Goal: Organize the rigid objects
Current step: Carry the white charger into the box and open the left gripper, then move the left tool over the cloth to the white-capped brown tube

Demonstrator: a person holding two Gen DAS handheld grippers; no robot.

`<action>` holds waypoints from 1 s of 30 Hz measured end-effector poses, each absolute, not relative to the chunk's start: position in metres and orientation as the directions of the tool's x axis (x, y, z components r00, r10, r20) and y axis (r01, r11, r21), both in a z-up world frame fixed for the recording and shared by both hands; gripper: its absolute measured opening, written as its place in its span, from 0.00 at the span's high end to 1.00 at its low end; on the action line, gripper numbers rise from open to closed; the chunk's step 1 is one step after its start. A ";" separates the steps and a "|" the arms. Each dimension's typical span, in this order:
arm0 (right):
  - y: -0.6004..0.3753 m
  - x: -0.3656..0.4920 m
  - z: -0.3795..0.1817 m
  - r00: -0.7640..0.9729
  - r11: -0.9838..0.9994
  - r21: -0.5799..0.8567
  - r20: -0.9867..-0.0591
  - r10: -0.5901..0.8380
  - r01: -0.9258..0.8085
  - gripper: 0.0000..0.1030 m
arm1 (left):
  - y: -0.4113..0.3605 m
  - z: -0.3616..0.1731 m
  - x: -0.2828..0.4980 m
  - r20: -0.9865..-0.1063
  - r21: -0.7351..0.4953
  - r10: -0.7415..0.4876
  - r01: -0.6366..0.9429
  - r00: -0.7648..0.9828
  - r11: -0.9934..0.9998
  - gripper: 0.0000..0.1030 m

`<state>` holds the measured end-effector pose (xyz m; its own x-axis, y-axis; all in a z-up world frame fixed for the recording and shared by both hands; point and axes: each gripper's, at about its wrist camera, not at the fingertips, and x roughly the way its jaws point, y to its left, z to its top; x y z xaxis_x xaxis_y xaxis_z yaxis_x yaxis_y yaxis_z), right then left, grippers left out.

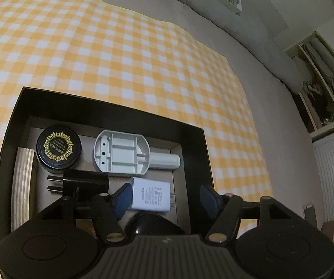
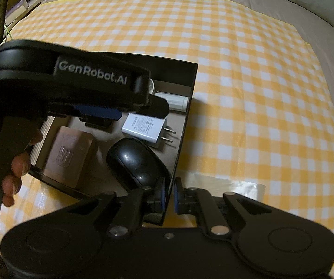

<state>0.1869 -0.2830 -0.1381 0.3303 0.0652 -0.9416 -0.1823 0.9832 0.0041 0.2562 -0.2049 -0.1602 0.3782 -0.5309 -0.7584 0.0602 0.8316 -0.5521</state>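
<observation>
Right gripper [image 2: 169,191] is pinching the black box [image 2: 182,125] wall steady while the left gripper [image 1: 164,197], wide open and empty, is hovering over the white charger [image 1: 150,194], so keep that box pinned.

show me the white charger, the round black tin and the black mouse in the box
white charger [image 1: 150,196]: left wrist view, on its printed face
round black tin [image 1: 58,147]: left wrist view, on the gold-patterned lid
black mouse [image 2: 137,162]: right wrist view, on its glossy back

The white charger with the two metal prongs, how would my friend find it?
Look inside the black box on the yellow checked cloth. The white charger lies flat near the open left gripper, beside a black plug. Only it has printed grey writing.
</observation>
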 end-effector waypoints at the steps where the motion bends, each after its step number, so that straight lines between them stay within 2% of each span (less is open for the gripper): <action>1: -0.283 0.187 -0.138 0.331 0.983 0.004 -0.942 0.065 -0.182 0.92 | -0.206 -0.160 0.256 -0.760 -0.549 -0.531 0.067 0.374 0.833 0.32; 7: -0.283 0.187 -0.138 0.331 0.983 0.004 -0.941 0.065 -0.182 0.92 | -0.209 -0.152 0.251 -0.759 -0.539 -0.544 0.124 0.357 0.833 0.24; 15: -0.283 0.187 -0.138 0.336 0.984 0.001 -0.940 0.062 -0.178 0.93 | -0.200 -0.133 0.240 -0.756 -0.502 -0.525 0.167 0.391 0.848 0.07; 21: -0.283 0.185 -0.138 0.341 0.985 -0.004 -0.939 0.055 -0.172 0.93 | -0.185 -0.121 0.234 -0.762 -0.451 -0.485 0.185 0.430 0.873 0.01; 30: -0.282 0.184 -0.137 0.347 0.988 -0.004 -0.937 0.049 -0.151 0.93 | -0.151 -0.102 0.225 -0.757 -0.397 -0.431 0.178 0.491 0.900 0.00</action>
